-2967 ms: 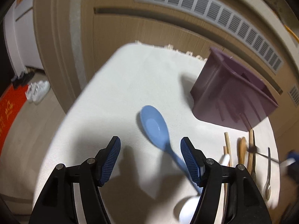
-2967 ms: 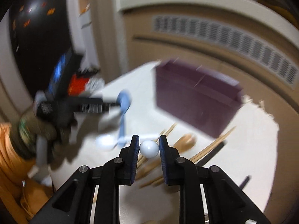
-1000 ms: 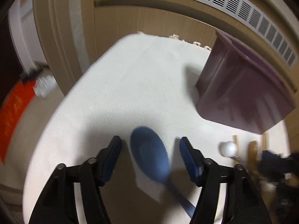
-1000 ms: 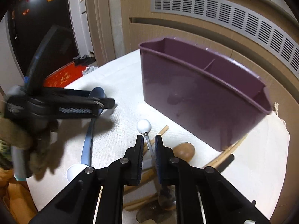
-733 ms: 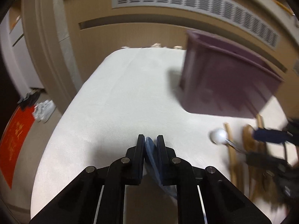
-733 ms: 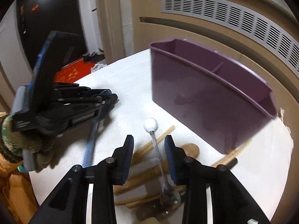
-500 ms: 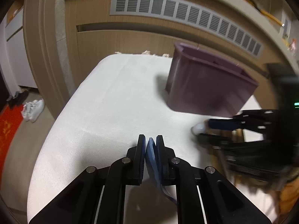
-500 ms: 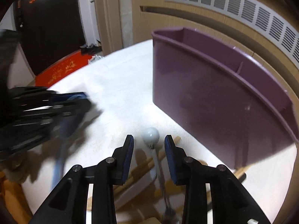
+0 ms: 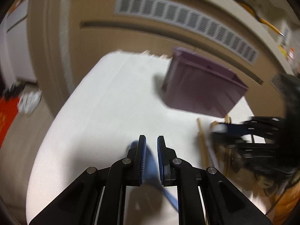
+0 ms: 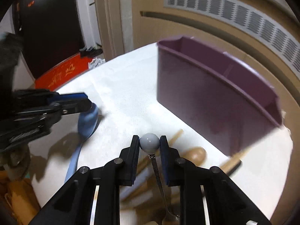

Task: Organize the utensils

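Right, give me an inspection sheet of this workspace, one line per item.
Surface: table with a white cloth.
Job's things: purple organizer upright on the cloth, an inner divider visible; blue spoon; ball-ended metal spoon.
Clutter: wooden utensils and chopsticks lying in front of the organizer.
Grippers: left gripper shut on the blue spoon; right gripper shut on the metal spoon's ball end.
Cables: nothing seen.
Surroundings: wooden panel with a vent grille behind; red mat and shoes on the floor.

dim indoor light, motion blur, fisheye warping
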A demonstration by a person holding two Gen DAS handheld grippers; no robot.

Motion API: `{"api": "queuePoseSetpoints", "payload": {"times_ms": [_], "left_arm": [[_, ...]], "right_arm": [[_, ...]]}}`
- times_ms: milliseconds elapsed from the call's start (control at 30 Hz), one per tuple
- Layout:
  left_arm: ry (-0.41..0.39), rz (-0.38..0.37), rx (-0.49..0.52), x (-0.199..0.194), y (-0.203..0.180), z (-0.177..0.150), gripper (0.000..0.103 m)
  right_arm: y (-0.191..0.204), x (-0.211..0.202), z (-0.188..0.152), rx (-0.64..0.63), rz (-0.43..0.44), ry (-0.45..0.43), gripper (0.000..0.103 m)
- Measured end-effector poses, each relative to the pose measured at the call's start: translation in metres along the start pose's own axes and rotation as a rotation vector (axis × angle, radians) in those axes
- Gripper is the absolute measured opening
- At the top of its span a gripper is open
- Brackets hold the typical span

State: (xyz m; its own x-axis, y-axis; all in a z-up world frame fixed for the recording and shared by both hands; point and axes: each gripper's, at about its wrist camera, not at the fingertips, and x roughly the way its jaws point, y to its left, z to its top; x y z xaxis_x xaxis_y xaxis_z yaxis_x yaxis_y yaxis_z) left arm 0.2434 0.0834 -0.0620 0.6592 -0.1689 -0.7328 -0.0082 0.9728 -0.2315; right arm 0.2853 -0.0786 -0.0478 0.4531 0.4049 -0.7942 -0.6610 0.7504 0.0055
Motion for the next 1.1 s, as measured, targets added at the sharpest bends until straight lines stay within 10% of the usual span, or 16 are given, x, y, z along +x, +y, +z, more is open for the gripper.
{"api": "queuePoseSetpoints", "payload": {"times_ms": [167,433,567,1100], "left_arm": [[0.084,0.045,-0.088,0.003,0.009,-0.011,0.061],[0.135,0.146,-0.016,0.034,-0.019,-0.02,0.059],[0.088,0.223,0.053,0.044,-0.024,-0.016,0.037],[-0.077,-0.018,0.163,-0.026,-0.065,-0.029,0.031]], "right_arm": [[-0.004,-0.014,-0.008,0.023,-0.029,-0.031,0.02],[-0.014,-0.014,-0.022,0.084,-0.005,-0.05,0.02],[-0.015,-0.019,-0.029,0.095,-0.001,-0.069,0.02],[-0.011,-0.067,-0.045,0.149,-0.037,-0.132,0.02]]}}
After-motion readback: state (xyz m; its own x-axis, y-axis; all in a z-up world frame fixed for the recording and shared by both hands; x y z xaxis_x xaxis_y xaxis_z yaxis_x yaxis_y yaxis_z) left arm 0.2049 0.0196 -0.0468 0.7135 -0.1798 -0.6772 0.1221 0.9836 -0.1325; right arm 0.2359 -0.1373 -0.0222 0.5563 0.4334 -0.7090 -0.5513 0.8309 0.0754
